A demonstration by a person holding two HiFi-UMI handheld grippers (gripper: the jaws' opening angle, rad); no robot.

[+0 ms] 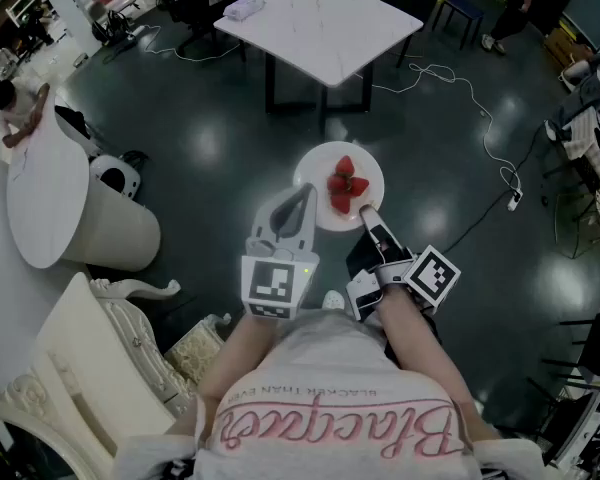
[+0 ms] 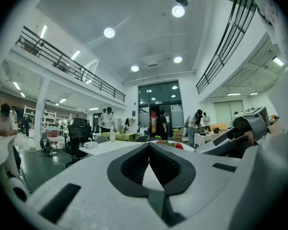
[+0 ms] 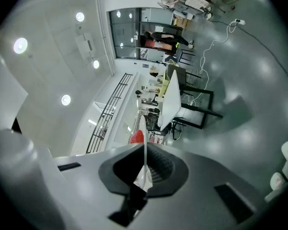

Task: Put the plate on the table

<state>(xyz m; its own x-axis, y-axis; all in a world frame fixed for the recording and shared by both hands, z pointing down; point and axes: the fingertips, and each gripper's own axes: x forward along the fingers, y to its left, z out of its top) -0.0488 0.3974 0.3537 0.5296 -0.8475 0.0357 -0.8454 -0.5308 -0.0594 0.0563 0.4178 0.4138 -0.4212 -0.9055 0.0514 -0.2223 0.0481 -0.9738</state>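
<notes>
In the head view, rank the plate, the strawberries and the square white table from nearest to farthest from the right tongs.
1. Plate: its near rim is clamped in the right tongs.
2. Strawberries: on the plate, just beyond the tips.
3. Square white table: well ahead, at the view's top.

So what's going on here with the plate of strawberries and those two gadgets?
A person holds a white plate of strawberries by its rim with two handheld grippers. The left gripper clamps its left edge, and the right gripper clamps its near right edge. The plate hangs above the dark floor, not yet on the white table ahead.
</notes>
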